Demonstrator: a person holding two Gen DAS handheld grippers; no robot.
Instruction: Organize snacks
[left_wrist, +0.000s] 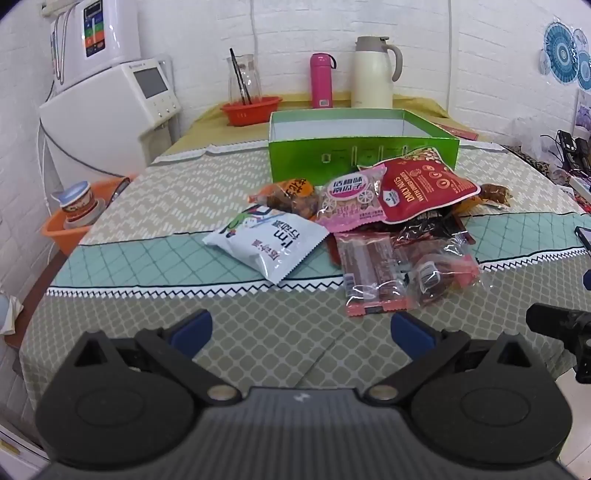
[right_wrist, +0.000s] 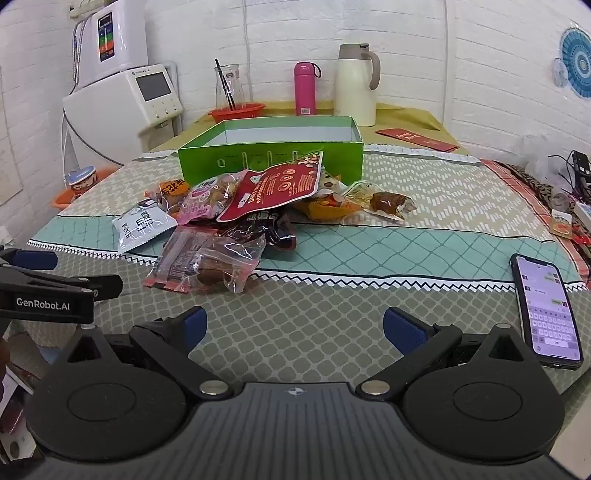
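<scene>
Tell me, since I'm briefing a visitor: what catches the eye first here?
The bright green box stands open at mid-table, with a jumble of snack packets heaped against its near side. A lit phone lies at the right edge, beside the right hand-held gripper.

Patterned table (right_wrist: 332, 332) carries snack packets (right_wrist: 236, 221), green box (right_wrist: 269, 162), phone (right_wrist: 546, 314).

Snack packets (left_wrist: 369, 221) (right_wrist: 236, 218) heaped loosely on tablecloth, just before open green box (left_wrist: 364, 146) (right_wrist: 271, 147); box upright, interior white.
</scene>
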